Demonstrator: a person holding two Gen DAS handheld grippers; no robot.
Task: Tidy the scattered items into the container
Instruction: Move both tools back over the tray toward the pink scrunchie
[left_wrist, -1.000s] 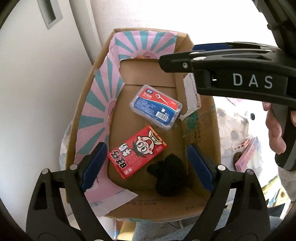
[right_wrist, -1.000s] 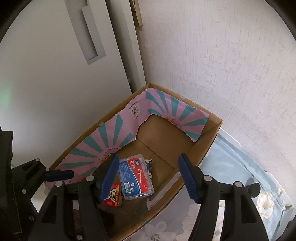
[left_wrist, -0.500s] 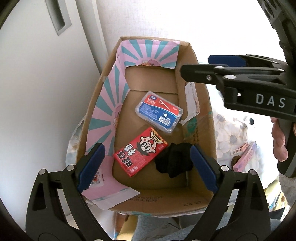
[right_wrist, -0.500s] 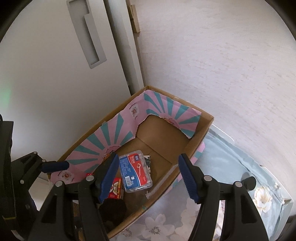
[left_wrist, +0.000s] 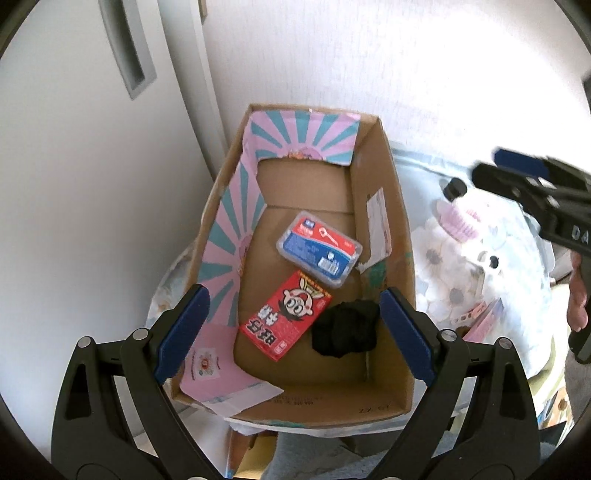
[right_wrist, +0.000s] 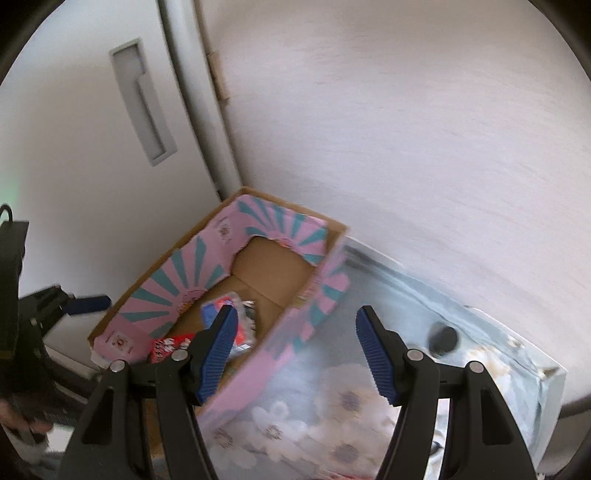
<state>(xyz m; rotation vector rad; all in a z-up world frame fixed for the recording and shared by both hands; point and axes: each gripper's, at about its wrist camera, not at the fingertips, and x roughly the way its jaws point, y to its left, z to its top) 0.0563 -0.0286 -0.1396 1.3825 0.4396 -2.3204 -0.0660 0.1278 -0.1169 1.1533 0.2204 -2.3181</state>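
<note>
A cardboard box (left_wrist: 400, 258) with a pink and teal striped lining stands against the wall; it also shows in the right wrist view (right_wrist: 317, 273). Inside lie a blue floss-pick case (left_wrist: 319, 249), a red cartoon carton (left_wrist: 286, 319) and a black bundle (left_wrist: 345, 328). My left gripper (left_wrist: 293, 330) is open and empty above the box's near end. My right gripper (right_wrist: 295, 350) is open and empty, over the box's right rim and the floral cloth. A pink comb (left_wrist: 460, 219) and a small black cap (right_wrist: 445, 338) lie on the cloth outside the box.
A floral tablecloth (right_wrist: 351, 406) covers the table to the right of the box. A white door (left_wrist: 74, 166) with a recessed handle stands left, a white wall behind. A pink item (left_wrist: 484, 317) lies at the cloth's near right. The right gripper's body (left_wrist: 535, 192) shows at right.
Both grippers have pulled up and back from the box. The right gripper has swung right, away from the box and over the cloth. The items in the box have not moved.
</note>
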